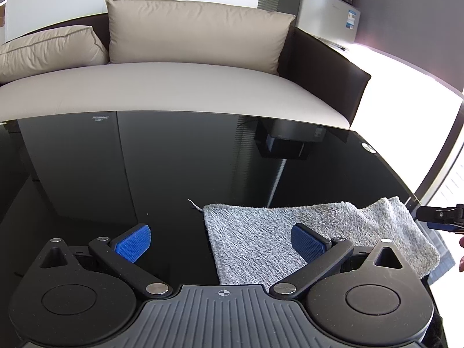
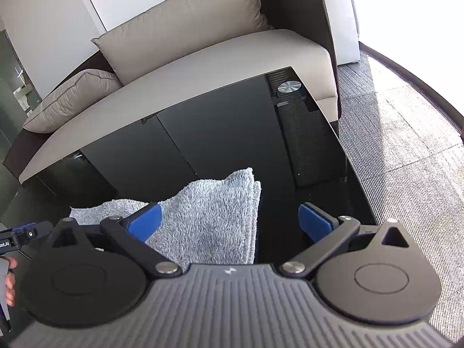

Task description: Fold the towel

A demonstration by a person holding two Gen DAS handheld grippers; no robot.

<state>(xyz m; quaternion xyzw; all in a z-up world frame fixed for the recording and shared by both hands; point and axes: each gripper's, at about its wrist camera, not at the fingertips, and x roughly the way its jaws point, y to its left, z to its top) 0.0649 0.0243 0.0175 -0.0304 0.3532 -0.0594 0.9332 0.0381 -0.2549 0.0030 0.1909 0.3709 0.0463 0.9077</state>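
A grey fluffy towel (image 1: 261,232) lies folded on the glossy black table (image 1: 145,168). In the right wrist view the towel (image 2: 208,217) shows stacked layers along its right edge, with its far corner raised. My left gripper (image 1: 221,239) stands open above the towel's left edge, one blue pad over bare table, the other over the cloth. My right gripper (image 2: 230,221) is wide open over the towel's right edge, its left pad above the cloth and its right pad (image 2: 314,221) over bare table. Neither pair of pads presses on the towel.
A beige sofa (image 1: 174,87) with cushions runs along the table's far edge. A silver fridge with a microwave (image 1: 330,11) stands at the back right. Grey carpet (image 2: 406,145) lies right of the table. The other gripper's tip (image 1: 440,216) and a person's fingers show at the frame edges.
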